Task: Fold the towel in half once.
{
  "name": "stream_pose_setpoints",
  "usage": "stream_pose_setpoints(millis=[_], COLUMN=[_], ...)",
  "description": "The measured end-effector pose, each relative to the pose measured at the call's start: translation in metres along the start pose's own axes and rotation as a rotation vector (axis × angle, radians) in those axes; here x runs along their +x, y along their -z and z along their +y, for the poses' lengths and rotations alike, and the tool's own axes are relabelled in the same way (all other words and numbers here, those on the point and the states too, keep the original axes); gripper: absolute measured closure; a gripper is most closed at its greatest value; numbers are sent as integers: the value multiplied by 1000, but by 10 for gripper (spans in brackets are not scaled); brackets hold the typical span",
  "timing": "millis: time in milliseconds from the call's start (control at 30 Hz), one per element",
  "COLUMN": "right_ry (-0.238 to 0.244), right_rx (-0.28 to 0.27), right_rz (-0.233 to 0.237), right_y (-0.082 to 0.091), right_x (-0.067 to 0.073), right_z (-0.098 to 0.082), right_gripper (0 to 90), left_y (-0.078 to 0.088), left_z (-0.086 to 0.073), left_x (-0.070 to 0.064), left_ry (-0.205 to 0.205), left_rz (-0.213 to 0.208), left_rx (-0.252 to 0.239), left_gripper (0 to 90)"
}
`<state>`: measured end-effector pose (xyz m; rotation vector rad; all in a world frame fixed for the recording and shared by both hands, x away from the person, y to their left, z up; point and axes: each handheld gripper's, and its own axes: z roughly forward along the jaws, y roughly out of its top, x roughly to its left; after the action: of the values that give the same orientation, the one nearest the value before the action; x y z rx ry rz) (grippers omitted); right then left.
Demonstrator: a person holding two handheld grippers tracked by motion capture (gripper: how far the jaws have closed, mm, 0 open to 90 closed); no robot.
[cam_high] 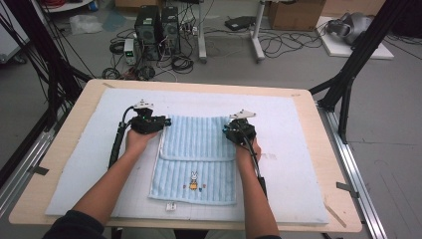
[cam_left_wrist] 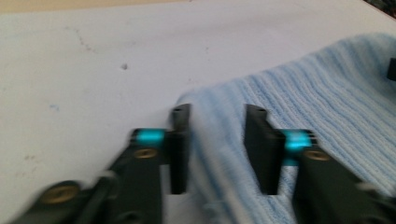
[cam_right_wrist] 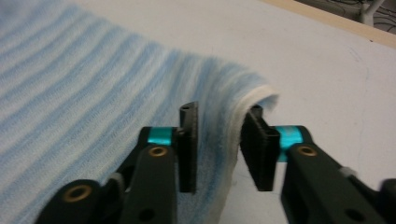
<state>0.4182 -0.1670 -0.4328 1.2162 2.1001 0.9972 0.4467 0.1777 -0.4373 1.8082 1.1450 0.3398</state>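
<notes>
both claws let go: left gripper (cam_high: 160, 121) and right gripper (cam_high: 230, 130) sit parted at the towel (cam_high: 199, 149) fold's two far corners, cloth loose between jaws.

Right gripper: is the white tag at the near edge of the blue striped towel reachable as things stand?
Probably yes. The right gripper is open at the light-blue striped towel's far corner; the small white tag lies uncovered toward the person, with nothing between.

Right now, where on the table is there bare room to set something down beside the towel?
The white mat lies bare right of the towel, out to the table edge, and in a strip behind it. It is crowded at both top corners of the towel, where the left gripper and right gripper sit.
</notes>
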Motion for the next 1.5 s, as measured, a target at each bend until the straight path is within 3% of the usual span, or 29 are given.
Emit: stream_pose_setpoints(millis=[67, 233, 500, 767, 933, 1033, 1300, 1433, 1500], right_ry=[-16, -46, -32, 25, 18, 23, 20, 25, 30], right_rx=[-6, -28, -33, -58, -56, -52, -33, -23, -20], right_rz=[-11, 3, 65, 135, 159, 157, 140, 134, 135], right_y=[3, 16, 38, 64, 72, 77, 81, 79, 77], right_x=[-2, -8, -8, 5, 9, 12, 11, 12, 12], right_z=[0, -2, -11, -29, -41, -49, -59, -61, -61], right_gripper=[536, 454, 420, 430, 419, 408, 394, 388, 386], left_y=[4, 15, 32, 47, 52, 51, 48, 50, 51], left_z=[-2, -12, -27, -40, -47, -51, -59, -61, -62], left_x=[-1, -6, -17, -28, -34, -38, -46, -51, -51], left_ry=[8, 0, -36, -86, -113, -128, -194, -252, -257], left_rz=[-12, -60, -122, -168, -188, -183, -121, -105, -104], left_rx=[0, -14, -32, -6, 5, 41, 97, 83, 81], left_gripper=[480, 384, 339, 346, 353, 359, 365, 521, 600])
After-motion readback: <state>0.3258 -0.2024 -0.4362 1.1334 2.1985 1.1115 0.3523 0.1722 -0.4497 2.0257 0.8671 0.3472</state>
